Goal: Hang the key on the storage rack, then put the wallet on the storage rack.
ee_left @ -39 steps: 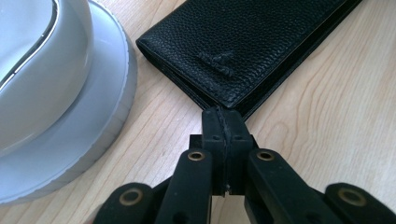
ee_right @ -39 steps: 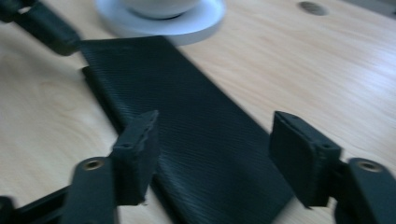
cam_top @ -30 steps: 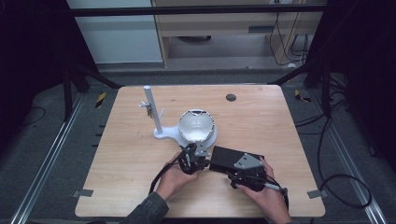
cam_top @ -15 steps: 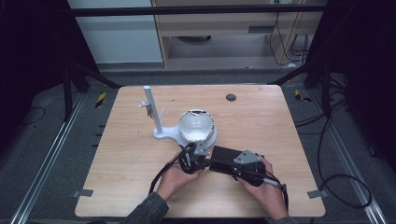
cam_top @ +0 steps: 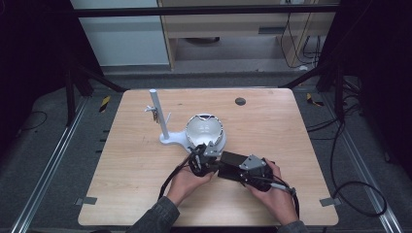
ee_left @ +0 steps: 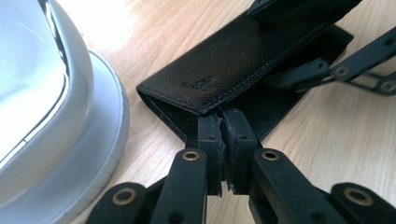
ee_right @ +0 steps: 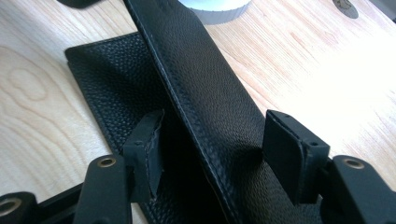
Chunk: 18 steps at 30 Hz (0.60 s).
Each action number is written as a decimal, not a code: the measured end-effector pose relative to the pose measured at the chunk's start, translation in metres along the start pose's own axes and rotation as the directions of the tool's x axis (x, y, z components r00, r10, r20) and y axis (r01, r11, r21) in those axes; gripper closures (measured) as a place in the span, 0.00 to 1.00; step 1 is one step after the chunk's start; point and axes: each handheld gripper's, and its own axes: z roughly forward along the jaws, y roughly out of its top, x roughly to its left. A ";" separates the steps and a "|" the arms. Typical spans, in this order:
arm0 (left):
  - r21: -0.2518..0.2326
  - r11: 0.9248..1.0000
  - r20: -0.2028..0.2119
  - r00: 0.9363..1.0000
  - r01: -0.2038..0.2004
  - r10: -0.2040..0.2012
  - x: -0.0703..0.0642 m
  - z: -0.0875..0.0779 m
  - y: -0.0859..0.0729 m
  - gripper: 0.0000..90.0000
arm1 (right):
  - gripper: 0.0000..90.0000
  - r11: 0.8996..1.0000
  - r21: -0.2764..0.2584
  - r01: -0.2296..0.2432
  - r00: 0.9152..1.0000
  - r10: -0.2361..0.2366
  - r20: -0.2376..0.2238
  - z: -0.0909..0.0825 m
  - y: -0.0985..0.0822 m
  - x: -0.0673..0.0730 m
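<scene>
In the high view, a black case [cam_top: 232, 160] lay on the table [cam_top: 136, 160], just in front of a white bowl-shaped stand [cam_top: 206, 131] with an upright post [cam_top: 159, 114]. The left tongs [cam_top: 210, 154] met the case at its end nearest the stand, and the right tongs [cam_top: 243, 170] sat over its other end. A hand gripped each tool from the table's near edge. A small dark disc [cam_top: 240, 101] lay well apart, toward the far edge.

In the left gripper view, the left tongs [ee_left: 223, 122] were pressed together on the edge of the case [ee_left: 233, 70], pinching the lower layer just under the stitched flap. The flap stood lifted at that corner. The stand's white base [ee_left: 93, 140] curved just beside the case. The right tongs' linkage [ee_left: 336, 70] reached in from the upper right and touched the flap.

In the right gripper view, the right tongs [ee_right: 212, 144] stood apart, having just been closing, with the raised flap of the case [ee_right: 205, 93] running between them. The left pad [ee_right: 147, 140] stood close to the flap's edge; the right pad [ee_right: 289, 144] lay against its outer face. I could not tell whether both pressed. The lower layer lay flat on the table [ee_right: 42, 93].
</scene>
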 end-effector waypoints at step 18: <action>-0.118 0.993 -0.028 0.999 0.013 -0.016 -0.009 -0.046 0.002 0.19 | 0.93 0.992 -0.078 0.099 0.991 -0.091 0.098 -0.016 0.000 -0.014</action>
